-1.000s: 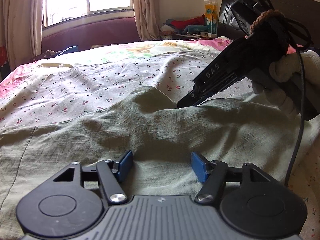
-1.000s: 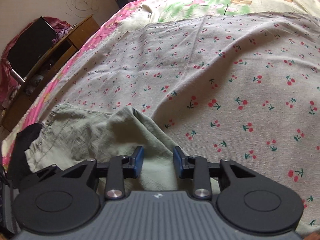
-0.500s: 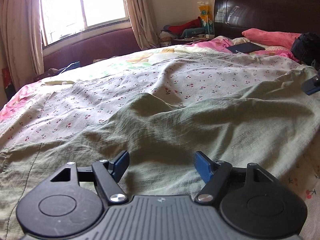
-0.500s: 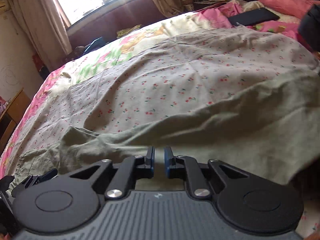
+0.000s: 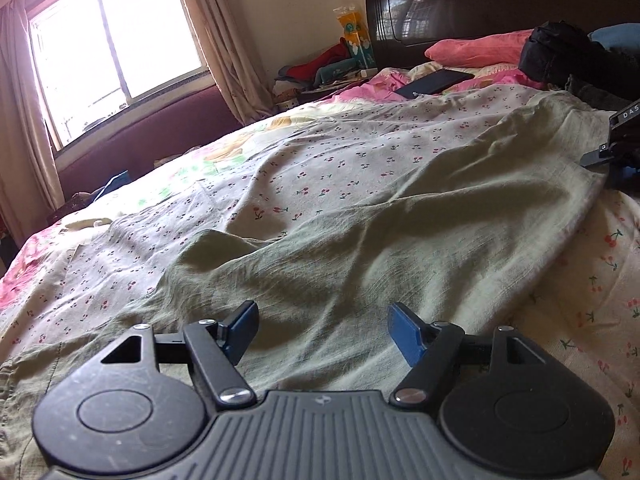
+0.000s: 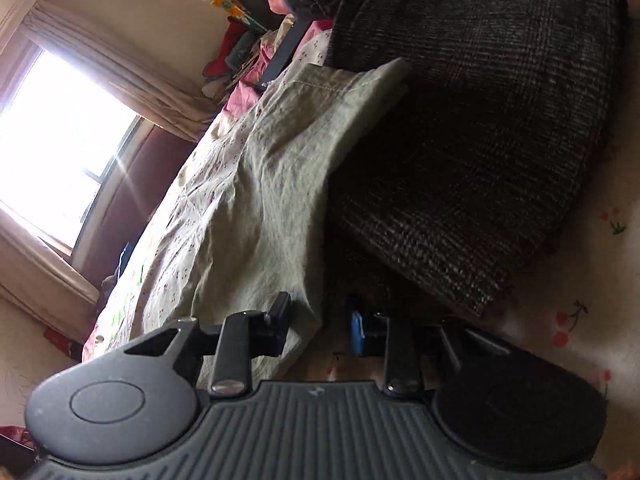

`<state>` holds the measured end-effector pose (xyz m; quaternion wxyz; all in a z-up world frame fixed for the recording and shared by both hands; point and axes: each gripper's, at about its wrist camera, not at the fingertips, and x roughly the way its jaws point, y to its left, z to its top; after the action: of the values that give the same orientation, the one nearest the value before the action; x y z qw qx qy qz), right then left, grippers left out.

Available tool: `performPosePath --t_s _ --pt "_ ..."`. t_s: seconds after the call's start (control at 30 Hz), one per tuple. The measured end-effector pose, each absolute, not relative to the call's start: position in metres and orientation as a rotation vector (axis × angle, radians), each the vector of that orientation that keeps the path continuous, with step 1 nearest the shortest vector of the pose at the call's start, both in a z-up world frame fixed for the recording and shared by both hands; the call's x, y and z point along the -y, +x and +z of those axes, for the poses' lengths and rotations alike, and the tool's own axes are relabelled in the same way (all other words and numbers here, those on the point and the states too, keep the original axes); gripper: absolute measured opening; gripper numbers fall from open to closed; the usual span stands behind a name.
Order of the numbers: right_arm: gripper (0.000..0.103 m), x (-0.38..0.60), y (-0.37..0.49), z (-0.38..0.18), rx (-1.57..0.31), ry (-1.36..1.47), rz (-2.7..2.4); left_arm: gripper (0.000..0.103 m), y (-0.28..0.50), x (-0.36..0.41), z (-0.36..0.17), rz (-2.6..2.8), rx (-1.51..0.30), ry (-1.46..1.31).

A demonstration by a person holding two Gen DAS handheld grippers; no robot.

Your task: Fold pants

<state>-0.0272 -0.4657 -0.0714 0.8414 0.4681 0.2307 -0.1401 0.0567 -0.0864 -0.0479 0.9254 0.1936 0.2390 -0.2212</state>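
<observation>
Olive green pants (image 5: pixel 360 240) lie stretched across the cherry-print bed sheet (image 5: pixel 320 152). My left gripper (image 5: pixel 322 328) hovers low over the near end of the pants, open, with nothing between its blue pads. My right gripper (image 6: pixel 318 326) is rolled onto its side at the far end of the pants (image 6: pixel 260 208). Its jaws are opening, and the cloth's edge lies loosely between them without being pinched. In the left wrist view only a bit of the right gripper (image 5: pixel 616 148) shows at the right edge.
A folded dark plaid garment (image 6: pixel 480 140) lies right beside the pants' end. A pink pillow (image 5: pixel 476 48), a black bag (image 5: pixel 560 52) and a flat dark device (image 5: pixel 434 82) sit near the dark headboard (image 5: pixel 460 0). The window (image 5: pixel 116 60) is at the far left.
My right gripper swept from the middle of the pants to their far right end, rolled onto its side and parted its jaws. My left gripper shifted a little and stayed open.
</observation>
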Motion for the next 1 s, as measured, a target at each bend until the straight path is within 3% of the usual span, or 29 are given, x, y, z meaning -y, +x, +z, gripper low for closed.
performPosePath --t_s 0.3,0.5,0.63,0.8,0.87,1.0 --pt "0.032 0.472 -0.022 -0.053 -0.272 1.008 -0.195 0.084 0.063 0.088 -0.053 -0.446 -0.504 0.365" --pt "0.026 0.489 0.025 -0.082 -0.312 1.094 -0.194 0.084 0.063 0.090 -0.053 -0.444 -0.507 0.373" --pt "0.032 0.486 0.031 -0.070 -0.210 1.162 -0.123 0.084 0.063 0.089 -0.055 -0.443 -0.505 0.371" --pt "0.039 0.481 0.038 -0.051 -0.171 0.977 -0.149 0.084 0.064 0.090 -0.056 -0.444 -0.504 0.364" --pt "0.017 0.496 0.057 -0.067 -0.247 1.045 -0.183 0.084 0.063 0.090 -0.055 -0.445 -0.500 0.372" --pt "0.004 0.499 0.054 -0.048 -0.210 1.066 -0.209 0.084 0.062 0.091 -0.055 -0.447 -0.491 0.375"
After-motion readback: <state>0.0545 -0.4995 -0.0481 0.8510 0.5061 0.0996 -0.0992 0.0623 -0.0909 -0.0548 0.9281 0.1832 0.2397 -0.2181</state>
